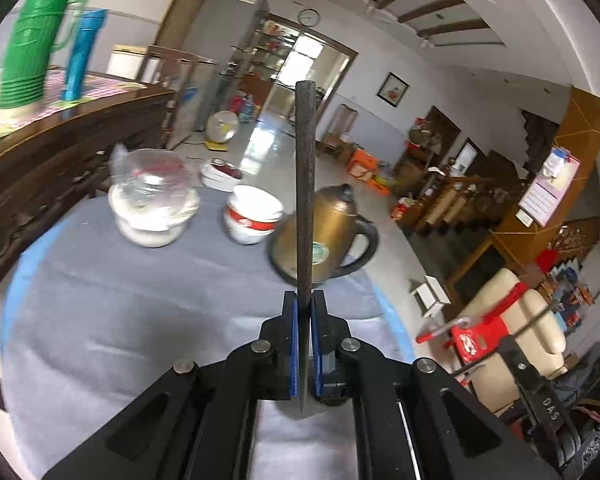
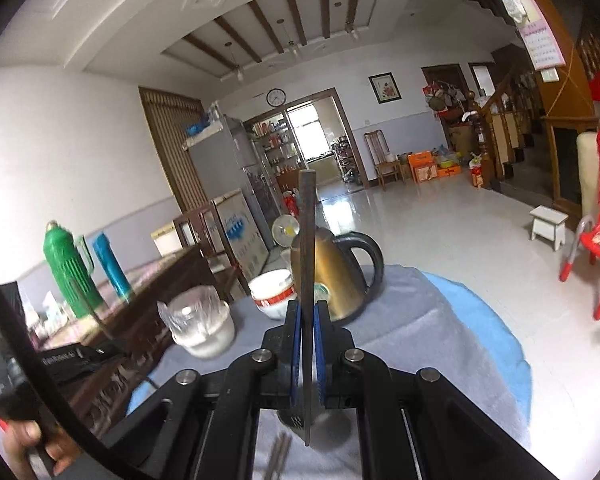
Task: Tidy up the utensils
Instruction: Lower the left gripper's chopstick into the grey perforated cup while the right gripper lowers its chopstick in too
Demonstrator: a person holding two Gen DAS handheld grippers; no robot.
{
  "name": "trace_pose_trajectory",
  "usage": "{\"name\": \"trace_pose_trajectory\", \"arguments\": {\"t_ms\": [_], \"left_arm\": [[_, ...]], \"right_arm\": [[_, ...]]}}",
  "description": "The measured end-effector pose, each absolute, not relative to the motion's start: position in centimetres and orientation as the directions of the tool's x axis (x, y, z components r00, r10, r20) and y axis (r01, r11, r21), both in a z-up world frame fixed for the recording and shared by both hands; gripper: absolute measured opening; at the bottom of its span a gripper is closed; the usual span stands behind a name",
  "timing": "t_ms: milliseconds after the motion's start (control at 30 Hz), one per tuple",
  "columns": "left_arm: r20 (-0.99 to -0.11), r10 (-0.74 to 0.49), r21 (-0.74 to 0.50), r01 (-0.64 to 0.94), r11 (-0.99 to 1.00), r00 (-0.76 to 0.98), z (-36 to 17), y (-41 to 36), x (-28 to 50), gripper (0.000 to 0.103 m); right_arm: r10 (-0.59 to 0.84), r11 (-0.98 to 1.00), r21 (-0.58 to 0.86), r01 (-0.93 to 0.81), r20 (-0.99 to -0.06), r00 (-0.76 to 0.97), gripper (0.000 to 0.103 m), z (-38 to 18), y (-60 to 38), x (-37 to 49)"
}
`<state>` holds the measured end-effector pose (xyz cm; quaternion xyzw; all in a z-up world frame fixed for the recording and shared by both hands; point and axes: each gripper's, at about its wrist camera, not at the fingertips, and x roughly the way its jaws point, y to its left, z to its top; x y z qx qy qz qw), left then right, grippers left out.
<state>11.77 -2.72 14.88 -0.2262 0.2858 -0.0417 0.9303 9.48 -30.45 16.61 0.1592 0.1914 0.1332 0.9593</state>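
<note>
My left gripper (image 1: 304, 304) is shut on a thin dark flat utensil handle (image 1: 305, 184) that points forward and up above the grey cloth-covered table (image 1: 140, 312). My right gripper (image 2: 307, 312) is shut on a similar dark flat utensil handle (image 2: 307, 232); its wider perforated metal end (image 2: 298, 422) shows below the fingers. Blurred chopstick-like sticks (image 2: 278, 456) lie on the cloth under the right gripper. The other gripper and the hand holding it (image 2: 24, 436) show at the lower left of the right wrist view.
On the table stand a brass kettle (image 1: 328, 236) with black handle, a stack of white bowls with red trim (image 1: 252, 216) and a clear plastic-covered container (image 1: 152, 200). A wooden sideboard (image 1: 60, 148) with a green thermos (image 1: 36, 40) and a blue flask (image 1: 82, 52) stands left. A red chair (image 2: 596, 240) stands right.
</note>
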Motion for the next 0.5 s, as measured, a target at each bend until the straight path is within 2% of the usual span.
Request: {"name": "trace_pose_trajectory", "arguments": {"t_ms": [133,500], "left_arm": [[-0.528,-0.220,-0.409,-0.019,0.912,0.820,14.0,-5.8,14.9,0.007],[-0.606,-0.209,-0.350,-0.021,0.936,0.767,9.4,-8.5,19.9,0.007]], "right_arm": [[0.313,0.917,0.347,-0.194,-0.328,0.891,0.007,16.3,-29.6,11.9],[0.295,0.938,0.298,-0.177,-0.418,0.859,0.007,12.0,-27.8,16.6]]}}
